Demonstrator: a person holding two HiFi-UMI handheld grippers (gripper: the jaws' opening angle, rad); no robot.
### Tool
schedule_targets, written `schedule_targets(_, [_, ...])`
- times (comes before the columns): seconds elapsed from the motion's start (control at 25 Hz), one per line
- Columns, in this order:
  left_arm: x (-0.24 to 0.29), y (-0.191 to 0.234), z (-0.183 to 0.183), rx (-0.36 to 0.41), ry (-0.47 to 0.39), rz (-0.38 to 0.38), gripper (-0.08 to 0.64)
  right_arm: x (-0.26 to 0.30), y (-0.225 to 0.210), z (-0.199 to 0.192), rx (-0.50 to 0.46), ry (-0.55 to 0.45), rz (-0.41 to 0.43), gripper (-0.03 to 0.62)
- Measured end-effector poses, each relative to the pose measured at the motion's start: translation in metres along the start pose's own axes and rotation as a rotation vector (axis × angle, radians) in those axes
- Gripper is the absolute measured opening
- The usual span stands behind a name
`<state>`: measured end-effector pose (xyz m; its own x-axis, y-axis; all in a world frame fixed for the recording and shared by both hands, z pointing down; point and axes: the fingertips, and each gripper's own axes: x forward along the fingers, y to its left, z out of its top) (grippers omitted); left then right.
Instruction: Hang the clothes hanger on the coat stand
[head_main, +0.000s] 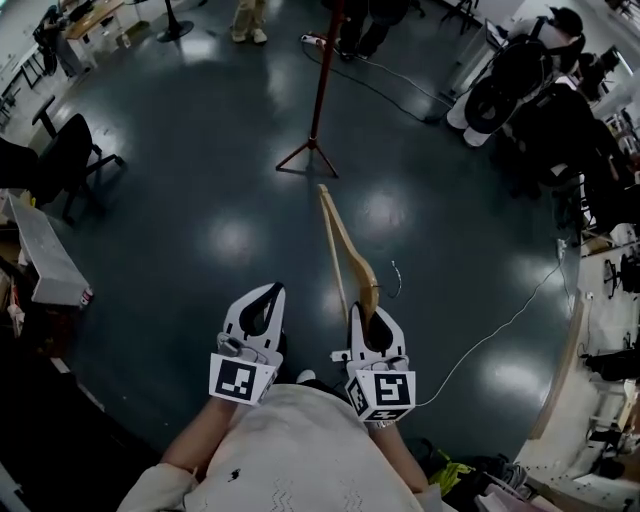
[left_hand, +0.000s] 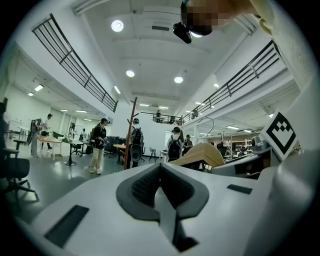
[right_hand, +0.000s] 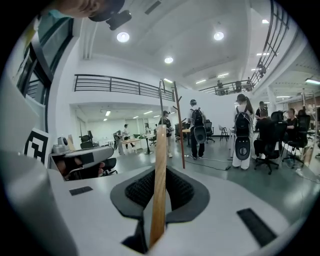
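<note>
R tool (head_main: 367, 315) pinches hanger (head_main: 340, 240), which juts fwd toward coat stand (head_main: 317, 95); L tool (head_main: 268, 295) pressed together.

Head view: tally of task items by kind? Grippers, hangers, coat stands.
grippers: 2 (left gripper, right gripper)
wooden hanger: 1
coat stand: 1
total: 4

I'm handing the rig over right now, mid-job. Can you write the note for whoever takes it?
Left gripper: shut, holding nothing, level with the right one.
Right gripper: shut on the wooden hanger, which points forward.
Coat stand: upright on the floor ahead, well clear of the hanger.
Done: hanger is in hand.
Left: carry it to the stand and hook it on a peg.
</note>
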<state>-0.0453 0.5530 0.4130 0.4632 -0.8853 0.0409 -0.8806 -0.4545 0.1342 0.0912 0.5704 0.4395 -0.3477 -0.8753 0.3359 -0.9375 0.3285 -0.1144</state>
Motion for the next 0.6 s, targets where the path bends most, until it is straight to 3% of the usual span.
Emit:
schedule_targets(0.36, [0.081,0.064,0.041,-0.015,-0.067,-0.091,0.012,0.086,0.004,0.048,0.025,-0.02,-0.072,0.069])
schedule_targets(0.6, [0.111,0.079,0.049,-0.028,-0.074,-0.088,0.012,0.111,-0.011,0.059,0.02,-0.005,-0.091,0.069])
